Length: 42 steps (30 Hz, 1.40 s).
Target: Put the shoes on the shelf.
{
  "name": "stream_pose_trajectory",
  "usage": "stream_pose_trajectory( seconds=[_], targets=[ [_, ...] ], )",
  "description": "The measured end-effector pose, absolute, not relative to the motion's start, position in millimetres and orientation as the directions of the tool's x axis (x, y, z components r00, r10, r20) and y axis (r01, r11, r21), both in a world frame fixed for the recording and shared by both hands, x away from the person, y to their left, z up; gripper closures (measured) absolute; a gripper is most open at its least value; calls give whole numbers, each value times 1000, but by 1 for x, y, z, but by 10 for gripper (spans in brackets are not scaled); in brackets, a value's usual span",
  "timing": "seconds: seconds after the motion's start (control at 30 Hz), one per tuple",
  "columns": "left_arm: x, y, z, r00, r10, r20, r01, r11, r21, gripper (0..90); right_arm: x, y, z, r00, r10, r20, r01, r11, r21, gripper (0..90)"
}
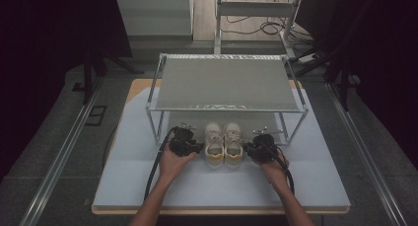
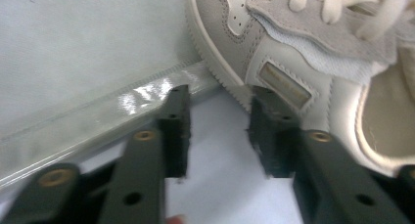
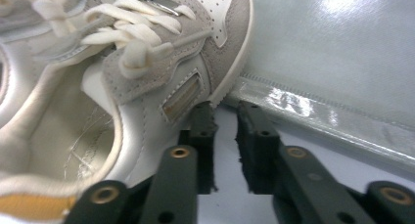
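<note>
A pair of white and grey sneakers with yellow heels stands on the pale mat, toes under the rack: left shoe (image 1: 214,143), right shoe (image 1: 233,143). My left gripper (image 1: 197,148) lies just left of the pair. In the left gripper view it (image 2: 218,94) is open with only mat between the jaws, and the right jaw is against the sneaker's side (image 2: 293,53). My right gripper (image 1: 248,148) lies just right of the pair. In the right gripper view it (image 3: 226,106) shows a narrow gap with nothing in it, its left jaw beside the sneaker (image 3: 147,77).
A two-level metal shoe rack (image 1: 224,83) with a grey fabric shelf stands behind the shoes; its shiny lower rail (image 2: 147,94) (image 3: 313,106) runs just past the jaw tips. The pale mat (image 1: 148,181) covers the table. Cables lie on the floor beyond.
</note>
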State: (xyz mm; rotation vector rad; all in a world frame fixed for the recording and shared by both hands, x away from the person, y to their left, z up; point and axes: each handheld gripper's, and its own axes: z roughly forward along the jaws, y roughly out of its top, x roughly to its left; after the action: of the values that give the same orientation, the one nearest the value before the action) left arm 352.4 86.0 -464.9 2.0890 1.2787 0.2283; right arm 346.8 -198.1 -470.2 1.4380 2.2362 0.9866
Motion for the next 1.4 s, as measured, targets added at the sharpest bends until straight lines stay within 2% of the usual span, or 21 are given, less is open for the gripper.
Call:
stream_pose_trajectory(
  seconds=[0.03, 0.07, 0.2, 0.23, 0.47, 0.87, 1.4],
  targets=[
    [349, 88, -463, 495, 848, -189, 728, -286, 623, 569, 345, -200, -469, -454, 885, 105, 671, 262, 693, 726],
    [346, 91, -461, 498, 846, -190, 724, -286, 628, 517, 341, -204, -467, -458, 882, 113, 667, 257, 699, 698],
    [338, 97, -457, 517, 831, -205, 719, -291, 631, 439, 333, -211, -463, -477, 873, 106, 649, 268, 711, 634],
    [332, 100, -454, 549, 813, -195, 702, -321, 636, 425, 330, -213, -462, -484, 868, 107, 646, 273, 713, 614],
    [309, 96, -461, 607, 765, -215, 694, -378, 613, 346, 309, -215, -464, -540, 835, 101, 637, 327, 698, 509],
    [300, 81, -467, 644, 735, -214, 678, -418, 605, 314, 296, -197, -476, -615, 783, 97, 619, 403, 674, 461],
    [308, 60, -474, 646, 740, -188, 679, -444, 586, 317, 303, -179, -482, -635, 766, 102, 618, 424, 662, 390]
  ],
)
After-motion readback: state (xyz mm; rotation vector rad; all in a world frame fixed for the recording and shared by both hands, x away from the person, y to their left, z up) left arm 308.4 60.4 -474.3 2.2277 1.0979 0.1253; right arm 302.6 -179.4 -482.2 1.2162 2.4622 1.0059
